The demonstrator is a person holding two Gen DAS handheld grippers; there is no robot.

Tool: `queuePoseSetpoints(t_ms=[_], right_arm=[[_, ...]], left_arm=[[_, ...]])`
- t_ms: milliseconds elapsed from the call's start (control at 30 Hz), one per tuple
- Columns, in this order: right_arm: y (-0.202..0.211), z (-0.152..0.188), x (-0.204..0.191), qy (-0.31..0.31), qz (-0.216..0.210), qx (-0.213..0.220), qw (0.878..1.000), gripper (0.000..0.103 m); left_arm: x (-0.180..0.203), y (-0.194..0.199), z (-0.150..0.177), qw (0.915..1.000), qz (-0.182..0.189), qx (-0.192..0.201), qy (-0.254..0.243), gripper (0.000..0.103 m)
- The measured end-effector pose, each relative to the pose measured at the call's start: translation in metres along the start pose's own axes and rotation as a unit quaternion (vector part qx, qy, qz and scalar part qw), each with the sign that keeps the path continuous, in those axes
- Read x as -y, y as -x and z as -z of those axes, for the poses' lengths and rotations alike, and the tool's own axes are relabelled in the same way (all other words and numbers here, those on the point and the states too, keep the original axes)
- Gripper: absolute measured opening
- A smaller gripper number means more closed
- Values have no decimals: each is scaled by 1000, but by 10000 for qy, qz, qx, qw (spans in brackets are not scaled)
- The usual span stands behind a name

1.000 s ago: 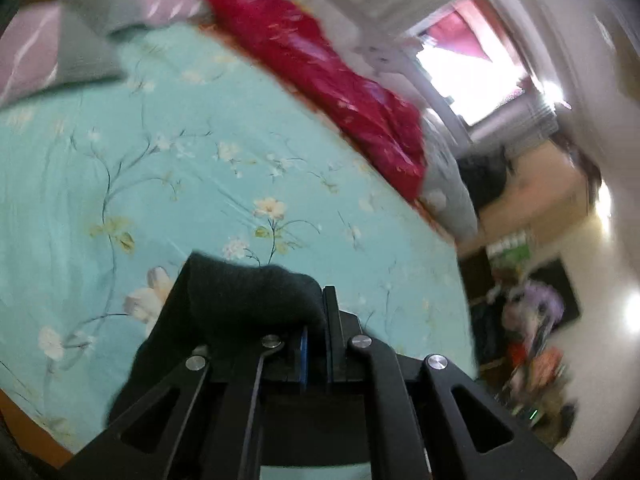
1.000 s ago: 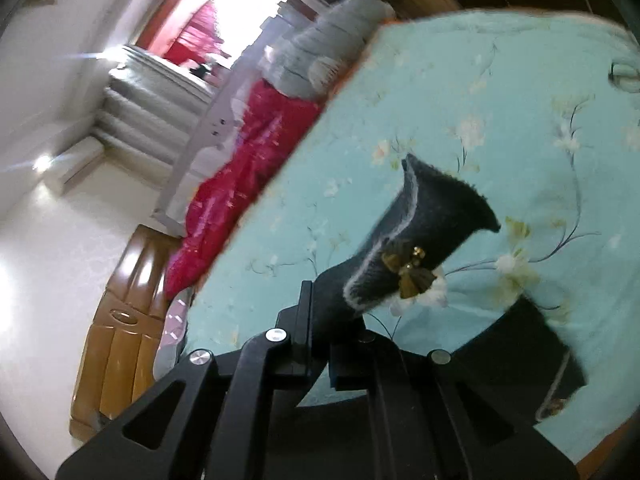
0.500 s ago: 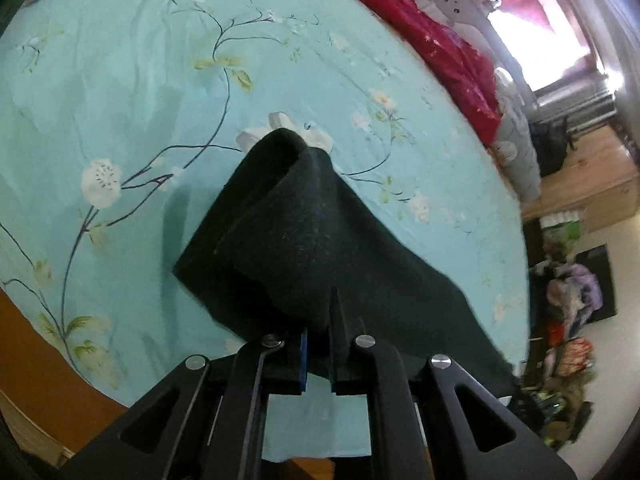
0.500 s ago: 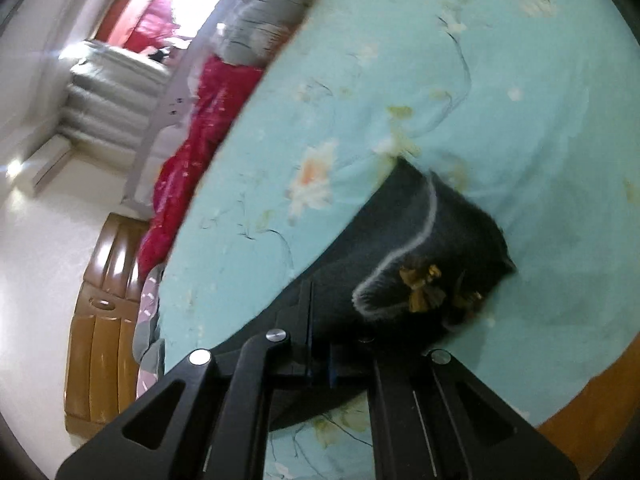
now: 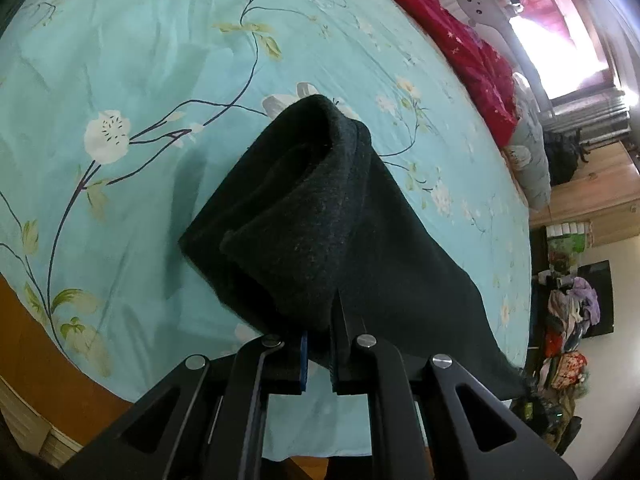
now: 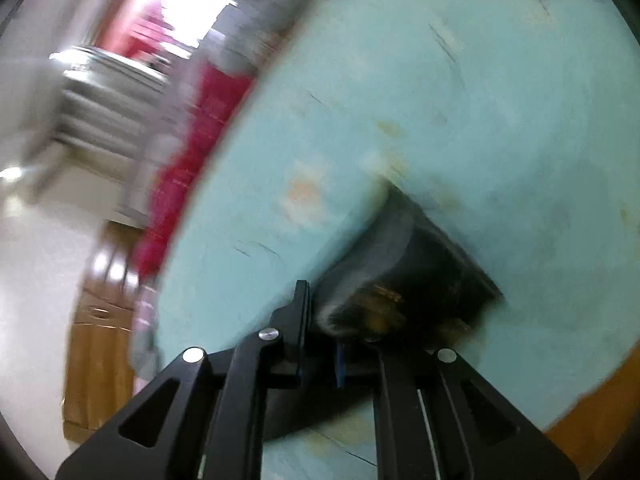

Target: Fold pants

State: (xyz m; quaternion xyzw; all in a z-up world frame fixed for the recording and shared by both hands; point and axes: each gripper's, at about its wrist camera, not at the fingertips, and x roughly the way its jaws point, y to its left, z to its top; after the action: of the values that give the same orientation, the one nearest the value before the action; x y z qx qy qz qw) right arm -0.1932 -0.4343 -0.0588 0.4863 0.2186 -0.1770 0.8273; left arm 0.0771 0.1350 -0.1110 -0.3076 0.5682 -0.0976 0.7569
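1. Dark knit pants (image 5: 320, 216) are pinched by the left claw (image 5: 318, 354) and the right claw (image 6: 320, 344), draped low onto the floral bedsheet (image 5: 140, 60).
2. Laying-down of the fold seems in hand.
3. Next, release and smoothing would be called for.

Both wrist views close over bedsheet (image 5: 168, 60)

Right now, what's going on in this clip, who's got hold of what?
A person is folding dark pants on a bed with a turquoise floral sheet, using two handheld grippers. The left gripper is clamped on one bunched part of the fabric, held just above the sheet. The right gripper has another part between its jaws, near a small gold bow, low over the bed; that view is blurred. A red quilt lies along the far edge.
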Motion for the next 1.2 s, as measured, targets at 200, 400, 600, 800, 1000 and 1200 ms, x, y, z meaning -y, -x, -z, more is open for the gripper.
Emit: queuePoseSetpoints(t_ms=[200, 400, 600, 800, 1000, 1200], right_arm=[[-22, 2, 56, -733, 1144, -842, 9871, 12], [27, 21, 69, -886, 928, -111, 9917, 15], [47, 25, 62, -640, 1052, 144, 9923, 67], [34, 24, 59, -880, 777, 162, 9930, 68], [15, 36, 61, -979, 812, -171, 9917, 68], [10, 41, 67, -1054, 708, -178, 9917, 71]], left_arm=[[-10, -3, 3, 9997, 181, 12, 183, 9], [-17, 6, 8, 9996, 246, -61, 135, 12], [-14, 18, 19, 9996, -147, 189, 138, 62], [-15, 36, 23, 9993, -203, 305, 95, 64], [-19, 53, 16, 9979, -191, 527, 312, 66], [-24, 55, 8, 9966, 23, 549, 621, 67]])
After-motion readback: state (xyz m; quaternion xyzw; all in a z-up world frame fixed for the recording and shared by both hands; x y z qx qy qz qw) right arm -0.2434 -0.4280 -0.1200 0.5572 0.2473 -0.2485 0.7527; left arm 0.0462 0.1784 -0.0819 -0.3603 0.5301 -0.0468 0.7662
